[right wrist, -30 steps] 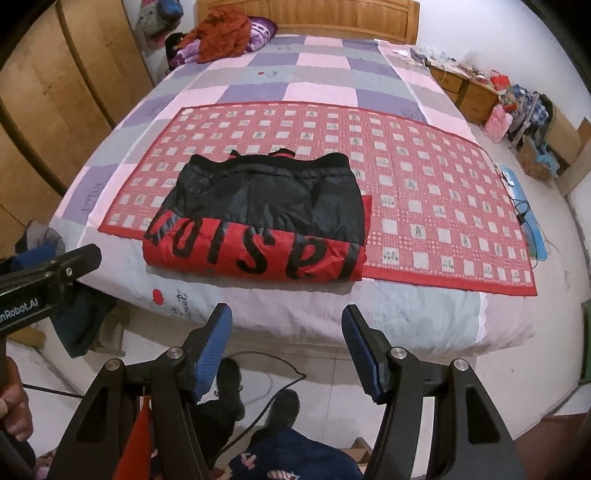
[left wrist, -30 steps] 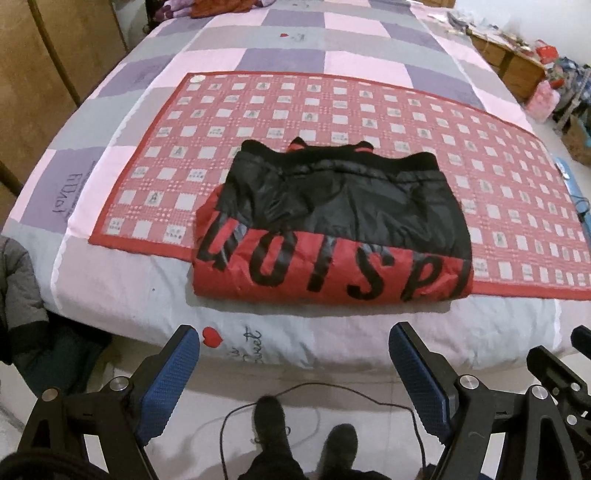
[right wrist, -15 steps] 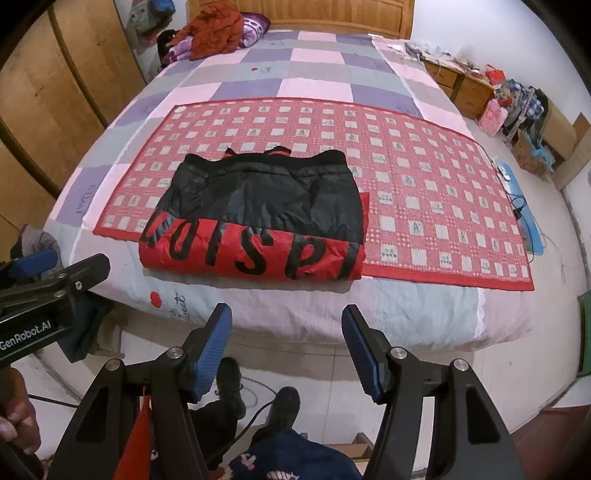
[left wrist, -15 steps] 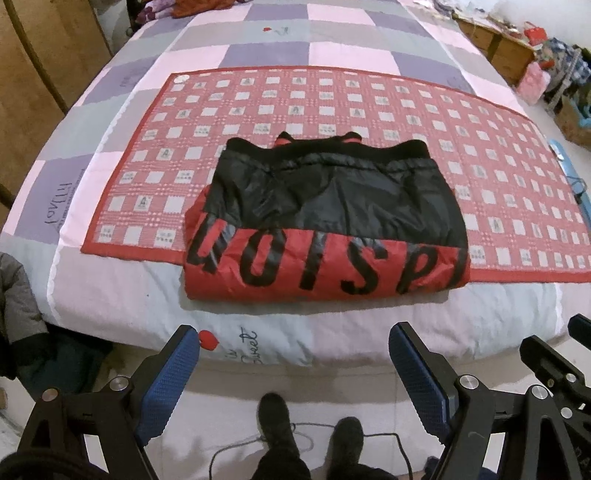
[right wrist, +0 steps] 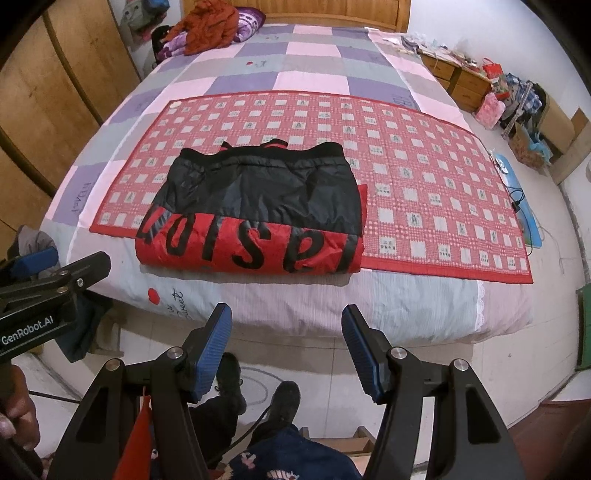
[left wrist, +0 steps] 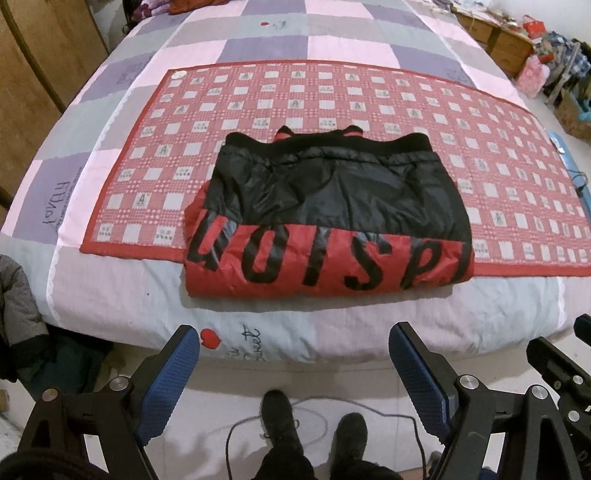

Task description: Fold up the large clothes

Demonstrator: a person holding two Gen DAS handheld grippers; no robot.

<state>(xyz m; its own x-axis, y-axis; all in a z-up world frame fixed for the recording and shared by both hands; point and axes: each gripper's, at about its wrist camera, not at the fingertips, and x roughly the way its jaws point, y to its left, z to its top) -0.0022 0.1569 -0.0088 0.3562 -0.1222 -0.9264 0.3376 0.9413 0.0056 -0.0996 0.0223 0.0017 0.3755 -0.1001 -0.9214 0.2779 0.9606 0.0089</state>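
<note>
A folded black and red padded jacket (left wrist: 328,221) with big black letters lies on a red checked mat (left wrist: 332,99) near the bed's front edge; it also shows in the right wrist view (right wrist: 255,218). My left gripper (left wrist: 294,354) is open and empty, held off the bed over the floor in front of the jacket. My right gripper (right wrist: 287,336) is also open and empty, back from the bed edge. The left gripper's body (right wrist: 44,295) shows at the left of the right wrist view.
The bed (left wrist: 258,317) has a pink, purple and grey quilt. Wooden wardrobes (right wrist: 48,92) stand left. A pile of clothes (right wrist: 207,26) lies at the headboard. Drawers and clutter (right wrist: 509,96) sit right. The person's feet (left wrist: 314,435) and a cable are on the floor below.
Both grippers have drawn back slightly from the bed and stay open. The jacket has not moved.
</note>
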